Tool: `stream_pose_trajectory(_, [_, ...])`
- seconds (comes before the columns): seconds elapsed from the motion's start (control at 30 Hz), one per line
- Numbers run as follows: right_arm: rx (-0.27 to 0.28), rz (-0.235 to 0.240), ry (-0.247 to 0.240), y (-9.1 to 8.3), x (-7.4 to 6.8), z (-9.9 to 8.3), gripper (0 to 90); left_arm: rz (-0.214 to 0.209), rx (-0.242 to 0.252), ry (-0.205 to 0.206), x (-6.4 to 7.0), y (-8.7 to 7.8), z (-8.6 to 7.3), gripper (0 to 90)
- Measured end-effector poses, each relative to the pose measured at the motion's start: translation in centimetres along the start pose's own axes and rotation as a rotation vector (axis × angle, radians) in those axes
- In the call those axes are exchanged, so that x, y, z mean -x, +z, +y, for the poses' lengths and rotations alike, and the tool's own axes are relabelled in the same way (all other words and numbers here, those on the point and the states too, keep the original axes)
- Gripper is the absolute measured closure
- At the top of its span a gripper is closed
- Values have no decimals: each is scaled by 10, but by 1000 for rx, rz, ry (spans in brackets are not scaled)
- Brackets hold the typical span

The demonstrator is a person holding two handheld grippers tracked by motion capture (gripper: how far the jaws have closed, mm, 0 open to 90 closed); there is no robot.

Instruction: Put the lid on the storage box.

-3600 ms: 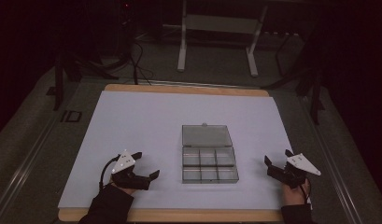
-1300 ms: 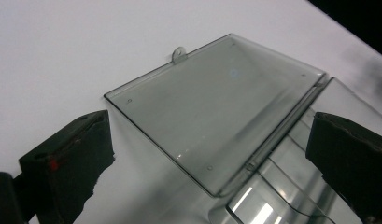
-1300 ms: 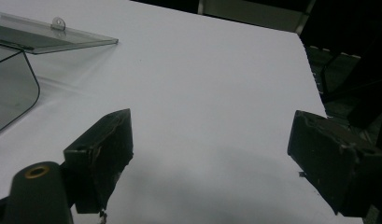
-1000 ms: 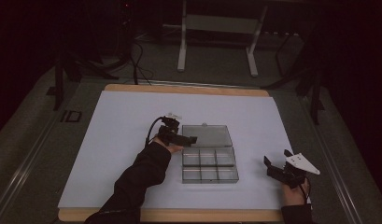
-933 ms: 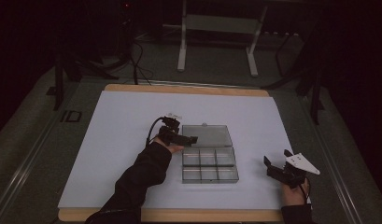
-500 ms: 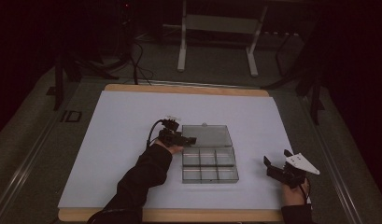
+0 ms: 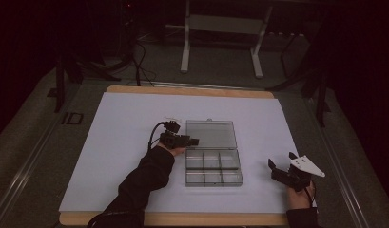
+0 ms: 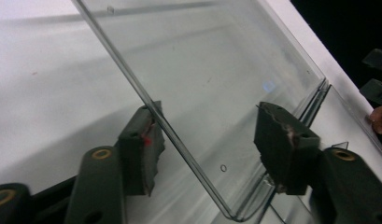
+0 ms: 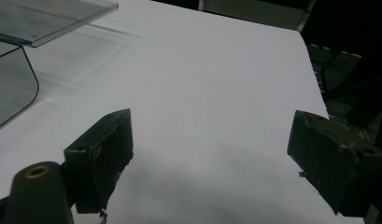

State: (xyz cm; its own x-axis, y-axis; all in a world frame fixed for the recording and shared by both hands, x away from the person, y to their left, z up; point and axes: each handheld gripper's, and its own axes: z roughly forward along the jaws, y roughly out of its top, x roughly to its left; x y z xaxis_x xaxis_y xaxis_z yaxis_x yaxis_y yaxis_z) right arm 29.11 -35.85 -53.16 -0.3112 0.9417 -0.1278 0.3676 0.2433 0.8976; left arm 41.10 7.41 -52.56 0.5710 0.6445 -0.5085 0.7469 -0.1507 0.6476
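High view: left gripper (image 7: pixel 194 141) at clear box's open lid (image 7: pixel 211 134), mid-table; right gripper (image 7: pixel 273 167) idle near the box's right. Left gripper view: jaws wide, straddling lid edge (image 8: pixel 188 158), no grip; thin plastic could slip. Right gripper view: jaws wide, empty.

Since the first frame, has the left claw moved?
Yes. The left claw went forward and right from the table's near edge to the left edge of the clear box's open lid.
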Motion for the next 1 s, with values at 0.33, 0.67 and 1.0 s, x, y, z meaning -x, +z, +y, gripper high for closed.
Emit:
stream_pose_trajectory(0.33, [-31,11,9,3,1,2,141,-23,49,54,1,-15,2,642])
stream_pose_trajectory(0.67, [-39,53,7,0,1,19,141,-58,95,120,2,-25,-1,751])
stream_pose_trajectory(1.0, [23,120,-34,-1,-13,61,140,-67,121,177,4,-30,-4,794])
